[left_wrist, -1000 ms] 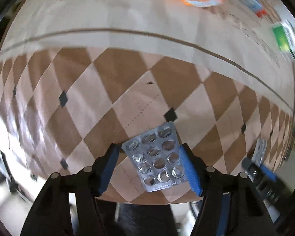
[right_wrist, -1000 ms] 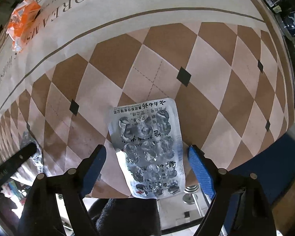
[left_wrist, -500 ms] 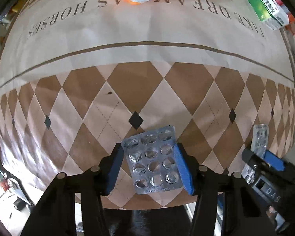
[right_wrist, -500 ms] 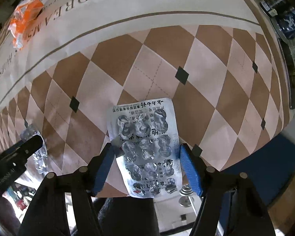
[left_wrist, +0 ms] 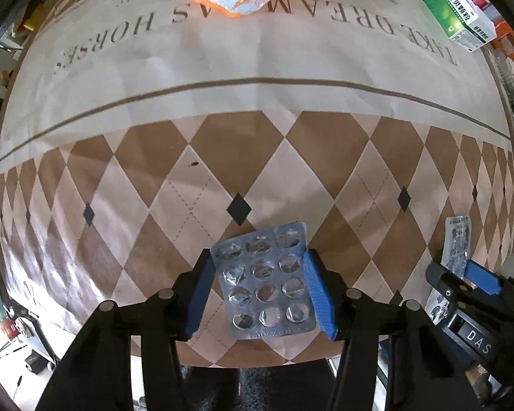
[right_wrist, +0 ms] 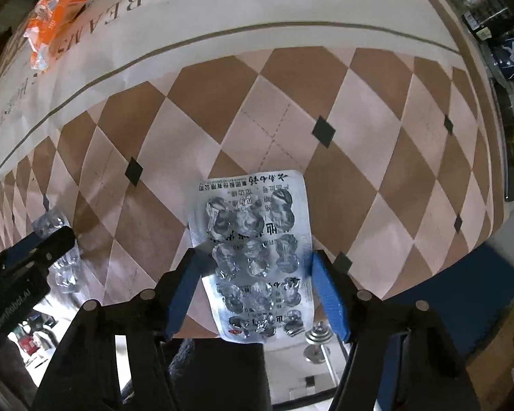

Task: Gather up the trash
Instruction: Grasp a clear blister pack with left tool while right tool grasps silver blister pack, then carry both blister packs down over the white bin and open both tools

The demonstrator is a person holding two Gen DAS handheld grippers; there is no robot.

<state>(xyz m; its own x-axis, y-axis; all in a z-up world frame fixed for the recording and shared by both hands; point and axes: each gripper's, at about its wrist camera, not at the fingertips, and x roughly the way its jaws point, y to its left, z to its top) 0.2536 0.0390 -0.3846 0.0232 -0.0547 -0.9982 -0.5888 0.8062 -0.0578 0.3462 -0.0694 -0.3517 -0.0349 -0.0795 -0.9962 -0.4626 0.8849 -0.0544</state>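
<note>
Foil blister pack (left_wrist: 266,282) clamped between left tongs (left_wrist: 262,294), printed blister sheet (right_wrist: 255,257) clamped between right tongs (right_wrist: 257,294)

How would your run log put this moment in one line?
left gripper: closing on small blister pack | right gripper: closing on printed blister pack

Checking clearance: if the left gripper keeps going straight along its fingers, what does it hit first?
Likely the table's checked cloth. The left gripper points down at it with the empty blister pack held between its blue pads; the gap to the cloth is unclear.
</note>
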